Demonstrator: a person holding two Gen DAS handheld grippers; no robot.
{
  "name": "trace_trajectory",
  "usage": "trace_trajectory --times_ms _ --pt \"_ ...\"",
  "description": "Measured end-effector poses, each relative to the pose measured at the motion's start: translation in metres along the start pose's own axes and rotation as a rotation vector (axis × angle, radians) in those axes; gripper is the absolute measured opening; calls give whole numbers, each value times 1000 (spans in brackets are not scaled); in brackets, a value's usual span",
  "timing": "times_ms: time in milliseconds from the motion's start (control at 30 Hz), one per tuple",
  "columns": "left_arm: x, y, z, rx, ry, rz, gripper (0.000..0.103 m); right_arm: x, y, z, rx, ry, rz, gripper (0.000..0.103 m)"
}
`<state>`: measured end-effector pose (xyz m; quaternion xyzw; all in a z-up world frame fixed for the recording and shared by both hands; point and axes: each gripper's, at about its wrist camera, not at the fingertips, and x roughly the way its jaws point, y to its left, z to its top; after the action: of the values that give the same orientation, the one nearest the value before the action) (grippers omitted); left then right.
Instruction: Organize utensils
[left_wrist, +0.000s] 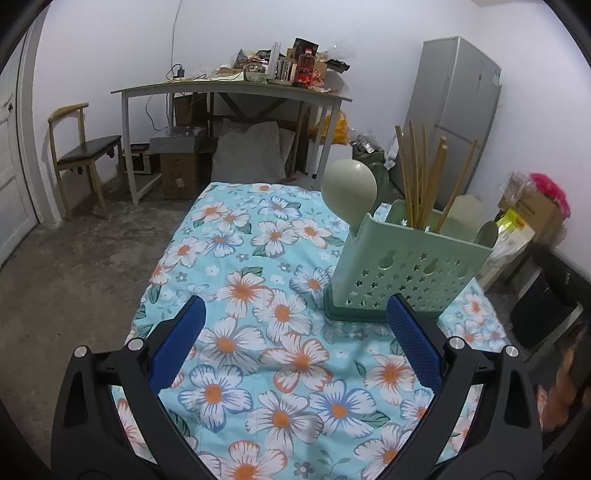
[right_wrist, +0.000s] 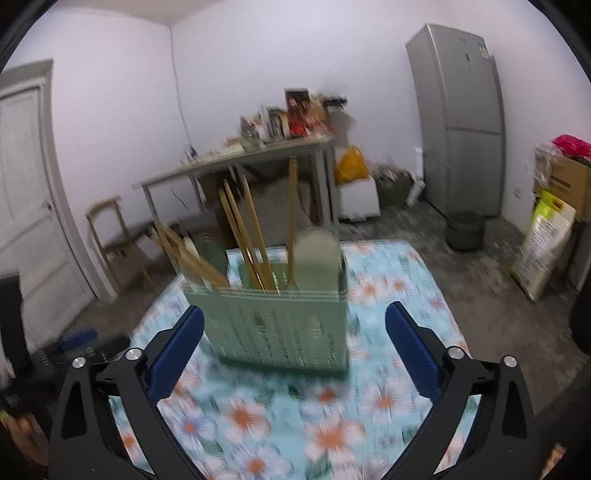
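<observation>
Both grippers, left gripper (left_wrist: 295, 325) and right gripper (right_wrist: 294, 332), gape wide and empty, since the chopsticks (right_wrist: 247, 236) and spoons (left_wrist: 349, 182) stand in the green holder (right_wrist: 280, 325).

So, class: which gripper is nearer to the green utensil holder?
Right. The right gripper faces the green utensil holder head-on, its open jaws flanking it without touching. The left gripper is open over the floral cloth, with the holder off to its right.
</observation>
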<state>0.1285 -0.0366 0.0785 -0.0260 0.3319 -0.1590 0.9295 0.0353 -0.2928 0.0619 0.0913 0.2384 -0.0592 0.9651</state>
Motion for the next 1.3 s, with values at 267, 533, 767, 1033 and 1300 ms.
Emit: trace_trajectory --times_ms 267,533,767,1033,1300 --pt "-4 -30 -3 86 -23 136 95 14 -8 -36 17 130 -155 96" --pt "-13 -45 2 140 -46 302 95 12 -14 -46 24 137 -245 96" --pt "-16 -34 3 51 -16 332 95 10 -6 -43 -51 121 -306 96" --pt "-12 -32 0 56 18 336 95 14 -5 -44 -56 140 -311 96" --pt "-10 -32 0 64 22 324 95 16 -4 -43 -63 142 -316 96"
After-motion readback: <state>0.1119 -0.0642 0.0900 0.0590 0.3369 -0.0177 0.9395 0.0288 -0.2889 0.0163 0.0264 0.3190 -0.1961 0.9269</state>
